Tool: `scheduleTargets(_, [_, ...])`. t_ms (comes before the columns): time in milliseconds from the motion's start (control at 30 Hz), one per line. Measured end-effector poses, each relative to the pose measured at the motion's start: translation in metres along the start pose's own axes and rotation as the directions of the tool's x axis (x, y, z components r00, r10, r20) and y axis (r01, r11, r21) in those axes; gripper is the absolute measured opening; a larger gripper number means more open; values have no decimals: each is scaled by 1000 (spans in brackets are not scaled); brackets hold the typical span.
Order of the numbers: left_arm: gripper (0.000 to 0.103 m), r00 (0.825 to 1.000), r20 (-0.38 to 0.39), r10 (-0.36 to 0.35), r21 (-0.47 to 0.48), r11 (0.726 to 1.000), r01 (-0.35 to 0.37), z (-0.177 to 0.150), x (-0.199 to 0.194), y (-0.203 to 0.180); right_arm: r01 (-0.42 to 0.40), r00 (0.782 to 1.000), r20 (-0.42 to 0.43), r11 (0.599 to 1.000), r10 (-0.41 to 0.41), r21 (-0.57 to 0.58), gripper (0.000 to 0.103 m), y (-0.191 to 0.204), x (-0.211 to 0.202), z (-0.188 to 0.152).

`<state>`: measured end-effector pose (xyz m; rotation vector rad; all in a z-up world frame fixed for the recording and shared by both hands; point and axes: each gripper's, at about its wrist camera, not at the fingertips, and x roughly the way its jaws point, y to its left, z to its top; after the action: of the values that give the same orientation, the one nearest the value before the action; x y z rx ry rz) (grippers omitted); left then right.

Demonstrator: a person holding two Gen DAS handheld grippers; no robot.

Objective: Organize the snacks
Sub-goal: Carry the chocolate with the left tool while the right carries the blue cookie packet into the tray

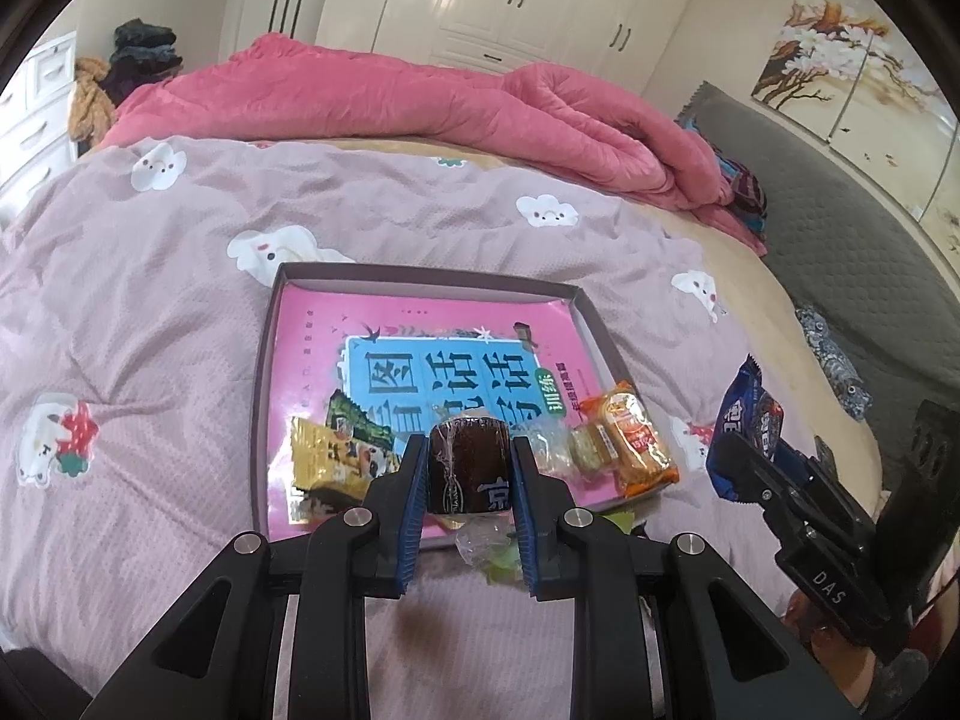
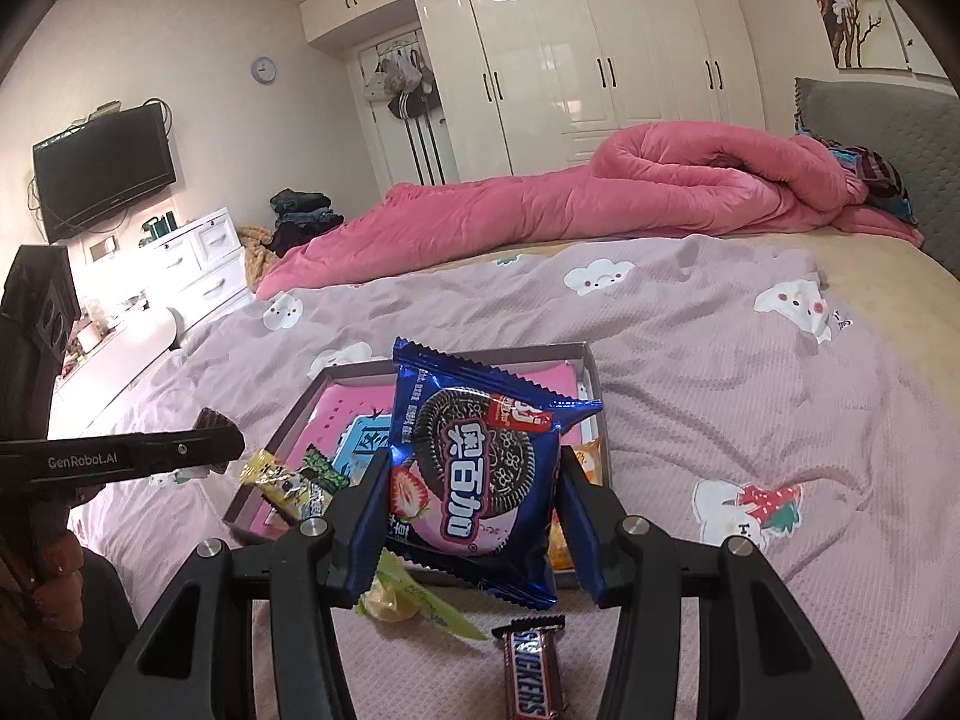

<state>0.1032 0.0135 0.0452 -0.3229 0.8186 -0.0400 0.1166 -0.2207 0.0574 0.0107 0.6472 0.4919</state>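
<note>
Left tongs (image 1: 468,468): narrowly parted, pads clamped on a dark brown wrapped cake (image 1: 467,467), held above the near edge of the shallow box (image 1: 591,324) on the bed. Right tongs (image 2: 471,492): moderately parted, gripping a blue cookie packet (image 2: 480,468) above the same box.

A bed with a mauve cloud-print cover (image 2: 690,372) carries a shallow grey box (image 1: 600,330) near its front edge. Just nearer lie a green-wrapped candy (image 2: 396,600) and a Snickers bar (image 2: 534,675). A rumpled pink quilt (image 2: 600,198) lies along the far side.
</note>
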Motion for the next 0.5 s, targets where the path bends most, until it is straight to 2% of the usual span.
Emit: scheduleTargets(500, [26, 998, -51, 24, 15, 1000, -23, -1, 42, 1, 23, 1000, -9, 1000, -23, 19, 51, -20, 22, 12])
